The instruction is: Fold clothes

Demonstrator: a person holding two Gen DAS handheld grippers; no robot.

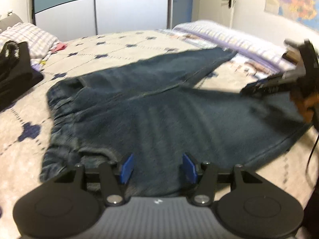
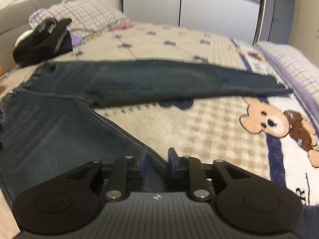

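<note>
Dark blue jeans (image 1: 159, 107) lie spread on the bed, waistband at the left and one leg stretching to the far right; they also show in the right wrist view (image 2: 151, 79). My left gripper (image 1: 157, 166) is open, its blue pads (image 1: 126, 167) over the near edge of the jeans. My right gripper (image 2: 156, 161) has its pads close on the edge of the near leg (image 2: 59, 131), which runs between them. The right gripper also shows at the right edge of the left wrist view (image 1: 279, 79), above the leg.
The bed has a cream quilt with blue crosses (image 1: 123, 45) and a bear-print blanket (image 2: 269, 123). A black bag (image 2: 43, 39) sits near the checked pillows (image 2: 85, 14). A wardrobe (image 1: 99, 6) stands behind the bed.
</note>
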